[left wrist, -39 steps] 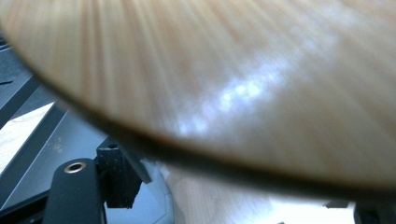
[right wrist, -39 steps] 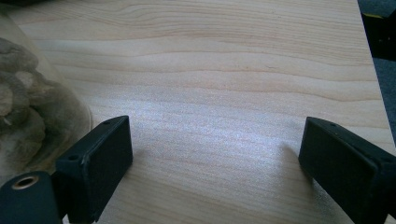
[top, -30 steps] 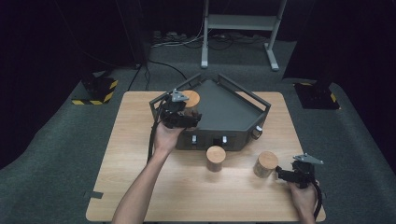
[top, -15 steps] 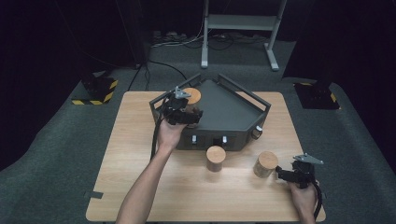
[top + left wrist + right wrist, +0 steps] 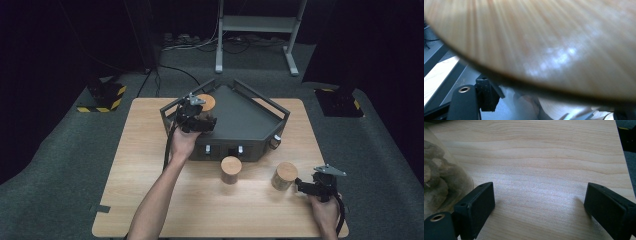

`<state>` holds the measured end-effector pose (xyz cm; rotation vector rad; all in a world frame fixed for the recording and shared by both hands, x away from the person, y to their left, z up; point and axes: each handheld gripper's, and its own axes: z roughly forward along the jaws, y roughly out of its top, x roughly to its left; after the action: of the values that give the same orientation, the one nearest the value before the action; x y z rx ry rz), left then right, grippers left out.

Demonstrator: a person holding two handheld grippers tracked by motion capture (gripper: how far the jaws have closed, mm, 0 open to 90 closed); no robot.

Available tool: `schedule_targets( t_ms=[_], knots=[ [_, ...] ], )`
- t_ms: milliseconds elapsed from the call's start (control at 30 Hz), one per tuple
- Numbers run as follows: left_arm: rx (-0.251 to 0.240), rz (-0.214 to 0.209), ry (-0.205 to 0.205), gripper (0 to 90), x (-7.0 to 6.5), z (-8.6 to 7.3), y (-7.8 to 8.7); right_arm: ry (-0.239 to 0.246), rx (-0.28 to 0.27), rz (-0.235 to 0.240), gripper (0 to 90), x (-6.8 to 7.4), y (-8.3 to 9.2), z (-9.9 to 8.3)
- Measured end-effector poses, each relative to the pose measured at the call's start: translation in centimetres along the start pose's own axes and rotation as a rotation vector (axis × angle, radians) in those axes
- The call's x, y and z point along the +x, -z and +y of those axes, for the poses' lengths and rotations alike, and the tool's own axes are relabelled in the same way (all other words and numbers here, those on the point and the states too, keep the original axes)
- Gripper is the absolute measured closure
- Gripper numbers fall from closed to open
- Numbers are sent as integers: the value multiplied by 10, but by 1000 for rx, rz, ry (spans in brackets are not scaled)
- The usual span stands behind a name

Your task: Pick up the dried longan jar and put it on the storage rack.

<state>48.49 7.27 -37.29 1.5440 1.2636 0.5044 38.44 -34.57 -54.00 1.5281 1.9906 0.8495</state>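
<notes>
pale wood-grain counter (image 5: 150, 165). dark grey tray (image 5: 240, 120) at 12 o'clock. tan wooden lids on jars (image 5: 231, 170). black right tool (image 5: 539, 205) pads. yellow-black striped block (image 5: 107, 97) at 10 o'clock on grey floor (image 5: 60, 150).

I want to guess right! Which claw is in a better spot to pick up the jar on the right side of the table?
The right claw. It sits open on the table beside that jar, while the left claw is far off at the dark tray, close against another wooden-lidded jar.
</notes>
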Motion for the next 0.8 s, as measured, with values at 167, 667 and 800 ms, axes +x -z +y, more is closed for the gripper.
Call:
schedule_targets(
  t_ms=[167,667,800],
  knots=[
    [4,6,10,259,3,-1,-3,0,0,0,93,0,0,0],
    [6,17,52,260,12,-6,-11,0,0,0,92,0,0,0],
    [13,20,47,260,13,-6,-12,0,0,0,92,0,0,0]
  ],
)
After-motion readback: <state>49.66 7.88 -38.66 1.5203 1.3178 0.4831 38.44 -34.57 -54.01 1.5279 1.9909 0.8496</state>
